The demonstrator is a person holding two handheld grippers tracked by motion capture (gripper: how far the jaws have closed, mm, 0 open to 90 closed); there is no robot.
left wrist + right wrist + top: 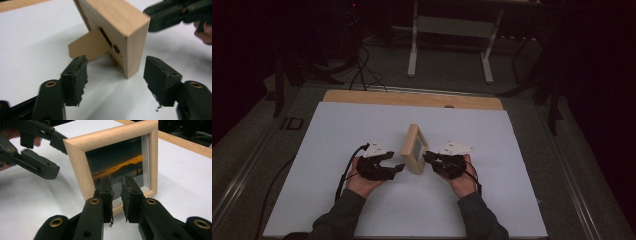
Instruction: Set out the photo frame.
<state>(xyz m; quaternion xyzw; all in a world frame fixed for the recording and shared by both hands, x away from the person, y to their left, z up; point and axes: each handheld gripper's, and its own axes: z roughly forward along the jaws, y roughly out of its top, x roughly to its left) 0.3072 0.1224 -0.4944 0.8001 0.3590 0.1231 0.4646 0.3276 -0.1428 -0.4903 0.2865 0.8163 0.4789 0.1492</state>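
Picture frame of pale wood point(413, 149), holding a dusky sunset photo behind glass, stands upright near the middle of the white table sheet point(337, 135), leaning on a thin fold-out easel leg point(86, 47) at its back. In the high view the left gripper point(398, 169) sits at about eight o'clock from the frame and the right gripper point(428, 157) at about four o'clock, both very close. In its own view the left gripper point(115, 75) is released: its black jaws stand wide apart on either side of the frame's near lower corner, touching nothing I can see. The right gripper point(117, 195) has its jaws only slightly parted, with nothing between them, the tips just in front of the glass near the lower rail; whether they touch the frame I cannot tell. The main risk, as I judge it, is a tip-over: the frame rests only on its bottom edge and that slim leg, so a nudge from the right jaws toward the back, or a brush of the left jaws against the corner or the leg, could fold the support and drop the frame flat. A scrape of the torn rubber pads point(127, 190) across the glass could also mark it. Drawing both hands straight back, away from the frame, looks safest.
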